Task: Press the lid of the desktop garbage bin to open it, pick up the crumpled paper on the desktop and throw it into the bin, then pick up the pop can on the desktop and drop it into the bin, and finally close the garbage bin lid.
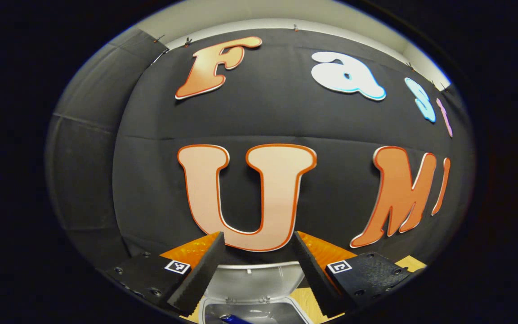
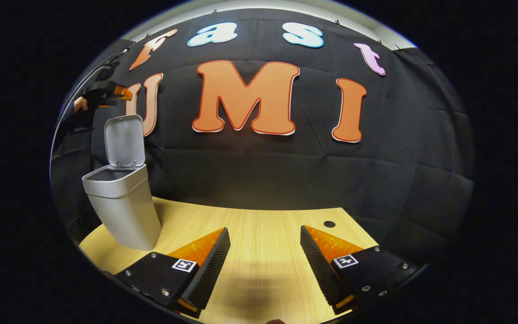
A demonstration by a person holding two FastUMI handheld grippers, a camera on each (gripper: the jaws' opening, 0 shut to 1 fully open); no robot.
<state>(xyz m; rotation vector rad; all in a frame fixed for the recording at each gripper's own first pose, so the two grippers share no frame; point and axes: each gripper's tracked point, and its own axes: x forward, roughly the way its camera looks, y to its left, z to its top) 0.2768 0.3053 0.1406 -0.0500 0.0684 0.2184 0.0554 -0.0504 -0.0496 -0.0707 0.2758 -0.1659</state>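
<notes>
I hold my left gripper (image 1: 259,270), jaws spread and empty, directly above the open bin (image 1: 254,310), its lid (image 1: 252,281) upright between the fingers for closing, while my right gripper (image 2: 263,265) idles parted over the table (image 2: 263,220).

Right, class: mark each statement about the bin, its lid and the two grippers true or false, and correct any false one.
1. The bin has its lid shut. False: the lid stands raised.
2. The right gripper is open with nothing between its fingers. True.
3. The bin lies on its side on the table. False: it stands upright.
4. The left gripper hovers above the open bin. True.
5. The left gripper holds the crumpled paper. False: its fingers are apart and hold nothing.
</notes>
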